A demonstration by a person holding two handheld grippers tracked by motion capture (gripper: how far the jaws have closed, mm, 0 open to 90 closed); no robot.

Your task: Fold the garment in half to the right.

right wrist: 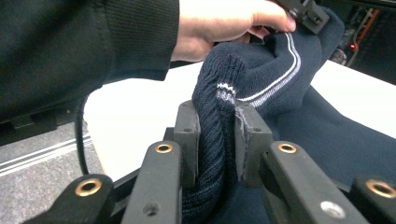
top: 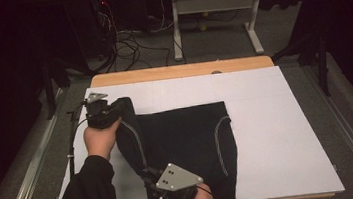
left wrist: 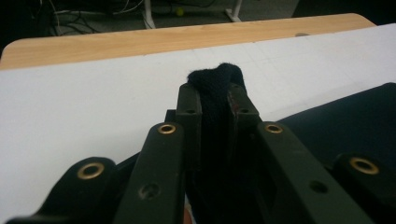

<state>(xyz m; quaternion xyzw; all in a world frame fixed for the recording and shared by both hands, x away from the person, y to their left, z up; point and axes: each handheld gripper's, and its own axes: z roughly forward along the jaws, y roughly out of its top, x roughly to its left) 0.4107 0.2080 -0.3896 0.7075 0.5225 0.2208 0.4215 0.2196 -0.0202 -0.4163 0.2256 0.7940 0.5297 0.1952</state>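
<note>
A dark navy knit garment with thin white stripes lies on the white board, its left edge lifted off the surface. My left gripper holds the far end of that edge, and in the left gripper view its jaws are shut on a bunched fold of the dark fabric. My right gripper grips the near end of the same edge. In the right gripper view its jaws pinch the ribbed knit, and the left hand shows beyond.
The white board covers a wooden table whose far edge shows. Bare board lies right of the garment and behind it. Beyond the table stand a metal desk frame and loose cables on the floor.
</note>
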